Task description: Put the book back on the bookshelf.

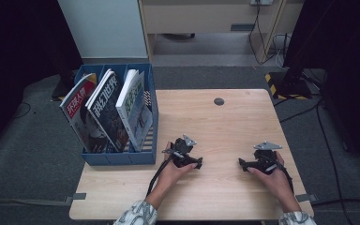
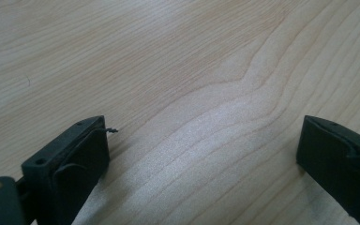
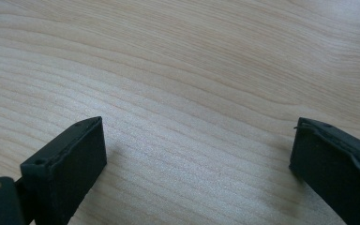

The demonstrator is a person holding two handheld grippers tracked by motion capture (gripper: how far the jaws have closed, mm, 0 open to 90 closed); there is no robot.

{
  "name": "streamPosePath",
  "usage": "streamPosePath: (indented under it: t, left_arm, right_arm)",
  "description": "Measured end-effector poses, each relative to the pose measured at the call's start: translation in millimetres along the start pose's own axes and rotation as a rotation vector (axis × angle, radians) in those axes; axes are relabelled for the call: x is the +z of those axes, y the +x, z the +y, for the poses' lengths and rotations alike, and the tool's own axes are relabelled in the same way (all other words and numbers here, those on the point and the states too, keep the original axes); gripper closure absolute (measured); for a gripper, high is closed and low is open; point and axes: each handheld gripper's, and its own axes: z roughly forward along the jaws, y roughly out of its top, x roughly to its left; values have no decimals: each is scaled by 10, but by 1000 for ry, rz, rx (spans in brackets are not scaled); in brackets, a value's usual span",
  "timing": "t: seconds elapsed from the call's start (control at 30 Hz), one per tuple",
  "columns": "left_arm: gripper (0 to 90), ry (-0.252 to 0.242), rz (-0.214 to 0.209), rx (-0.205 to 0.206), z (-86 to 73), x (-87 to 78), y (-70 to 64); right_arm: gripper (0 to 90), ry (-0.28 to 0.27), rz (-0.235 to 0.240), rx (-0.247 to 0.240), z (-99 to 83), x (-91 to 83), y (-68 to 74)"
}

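Observation:
My left gripper [image 1: 198,162] rests on the light wooden table [image 1: 215,126] near the front, just right of a blue rack. It is open, its jaws wide apart over bare wood [image 2: 201,126]. My right gripper [image 1: 242,163] lies on the table to the right, held by the other hand. It is open too, with nothing between its jaws [image 3: 199,126]. The two grippers point toward each other, a short gap between them.
A blue magazine rack [image 1: 122,157] stands on the table's left side with three magazines [image 1: 108,110] upright in it. A small dark round hole [image 1: 219,101] sits near the table's far edge. Cables and a dark stand lie on the floor beyond.

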Motion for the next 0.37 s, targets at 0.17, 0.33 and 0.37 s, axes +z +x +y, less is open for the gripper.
streamPosePath:
  t: [0.17, 0.33, 0.37]
  left_arm:
    - [2, -27, -3, -1, -32, 7, 1]
    - [1, -27, -3, -2, -32, 7, 1]
    - [2, -27, -3, -2, -32, 7, 1]
  right_arm:
    - [42, -1, -3, 3, -3, -1, 6]
    - [40, -1, -7, 7, -6, -3, 14]
    - [39, -2, -8, 11, -4, -1, 17]
